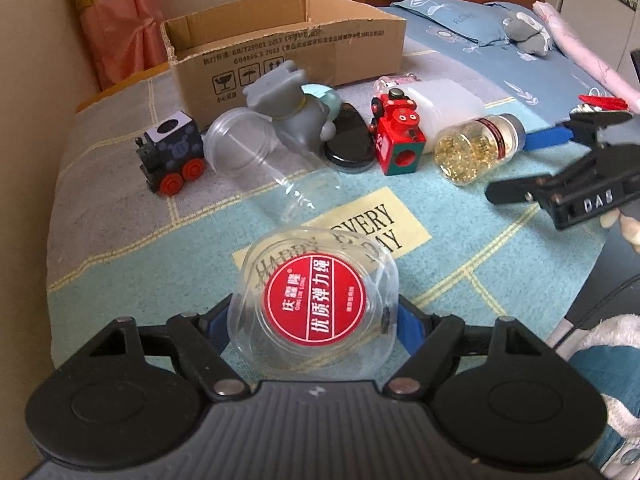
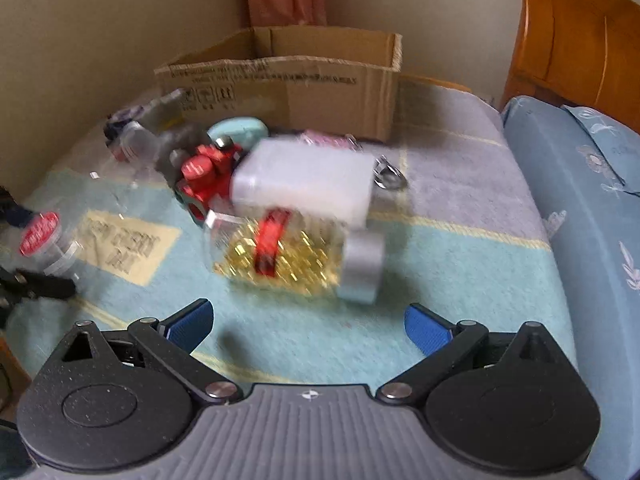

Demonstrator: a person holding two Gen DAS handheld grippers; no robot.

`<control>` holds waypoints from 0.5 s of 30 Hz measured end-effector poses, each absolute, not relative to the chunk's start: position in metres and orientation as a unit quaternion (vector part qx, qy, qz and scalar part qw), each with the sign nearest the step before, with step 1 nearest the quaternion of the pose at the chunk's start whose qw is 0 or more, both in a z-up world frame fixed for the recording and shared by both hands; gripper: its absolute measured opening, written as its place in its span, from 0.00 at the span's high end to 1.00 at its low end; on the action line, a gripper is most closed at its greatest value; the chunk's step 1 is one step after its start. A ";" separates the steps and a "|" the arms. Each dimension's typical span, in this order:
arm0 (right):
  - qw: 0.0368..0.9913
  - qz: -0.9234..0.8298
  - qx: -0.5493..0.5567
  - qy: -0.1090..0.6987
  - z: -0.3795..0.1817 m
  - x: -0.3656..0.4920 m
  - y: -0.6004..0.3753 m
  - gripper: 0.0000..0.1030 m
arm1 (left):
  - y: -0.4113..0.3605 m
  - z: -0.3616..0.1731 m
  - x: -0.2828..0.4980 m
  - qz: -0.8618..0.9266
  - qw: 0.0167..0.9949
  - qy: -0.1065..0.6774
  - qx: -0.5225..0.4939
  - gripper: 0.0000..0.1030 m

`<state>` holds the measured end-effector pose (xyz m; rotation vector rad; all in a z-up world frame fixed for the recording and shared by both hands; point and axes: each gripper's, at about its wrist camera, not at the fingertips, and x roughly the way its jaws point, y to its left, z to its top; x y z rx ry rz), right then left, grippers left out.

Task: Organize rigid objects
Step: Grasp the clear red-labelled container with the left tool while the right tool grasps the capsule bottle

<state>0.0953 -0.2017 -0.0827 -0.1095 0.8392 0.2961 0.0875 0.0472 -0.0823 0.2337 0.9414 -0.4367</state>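
Observation:
My left gripper point(image 1: 314, 322) is shut on a clear plastic tub with a red round label point(image 1: 316, 300), held above the blanket; it also shows at the left of the right wrist view point(image 2: 42, 240). My right gripper point(image 2: 308, 326) is open and empty, just short of a lying bottle of gold capsules point(image 2: 292, 258) with a silver cap; that bottle point(image 1: 476, 148) and the right gripper point(image 1: 560, 168) show in the left wrist view. Behind lie a red toy train point(image 1: 396, 136), a white plastic container point(image 1: 444, 108), a grey toy figure point(image 1: 292, 108), a clear cup point(image 1: 256, 156) and a black toy train point(image 1: 172, 156).
An open cardboard box point(image 1: 288, 52) stands at the far end of the bed. A black oval case point(image 1: 350, 140) lies by the red train. Blue pillows point(image 1: 460, 20) and a wooden headboard point(image 2: 576, 36) lie to the right. A wall and curtain point(image 1: 112, 16) stand behind.

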 end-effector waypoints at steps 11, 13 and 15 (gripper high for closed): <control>0.903 0.134 -0.076 0.402 -0.076 0.120 -0.168 0.00 | 0.046 -0.078 0.090 -0.217 0.863 0.443 0.112 0.24; 0.901 0.131 -0.085 0.404 -0.078 0.121 -0.163 0.00 | 0.046 -0.078 0.090 -0.218 0.863 0.441 0.113 0.24; 0.901 0.129 -0.094 0.404 -0.079 0.120 -0.162 0.00 | 0.046 -0.077 0.090 -0.218 0.863 0.440 0.114 0.24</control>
